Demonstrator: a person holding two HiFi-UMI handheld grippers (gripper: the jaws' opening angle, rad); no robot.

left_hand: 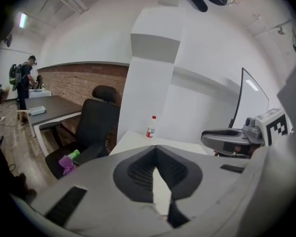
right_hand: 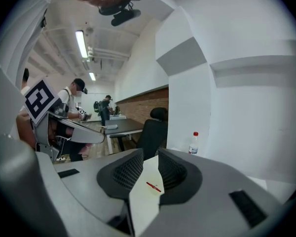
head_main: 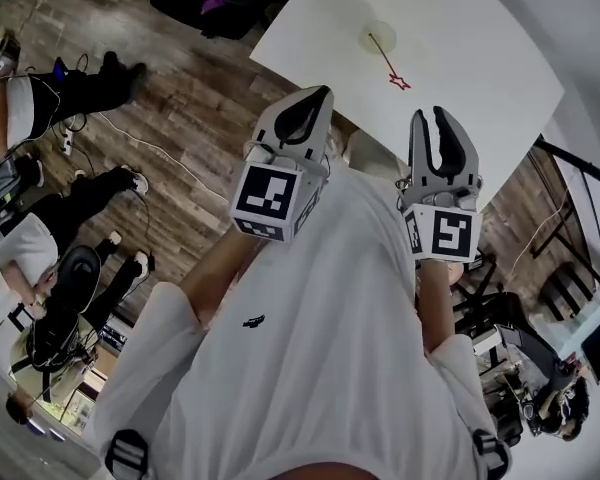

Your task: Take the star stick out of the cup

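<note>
Red star stick (head_main: 388,66) slants from the cup (head_main: 382,28) on the far white table (head_main: 480,58); whether it is in the cup or beside it is unclear. Both grippers are at chest height, well short of it. Left gripper (head_main: 318,96) fingers are clenched and empty; right gripper (head_main: 429,114) fingers are slightly parted and empty, sighting the stick.

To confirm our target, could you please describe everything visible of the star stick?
The star stick is a thin, straight red rod ending in a small red star. Seen from above, its plain end lies over the pale round cup, and the star end reaches past the rim over the white table. Whether it leans or lies flat cannot be told. Nothing else touches it.
</note>
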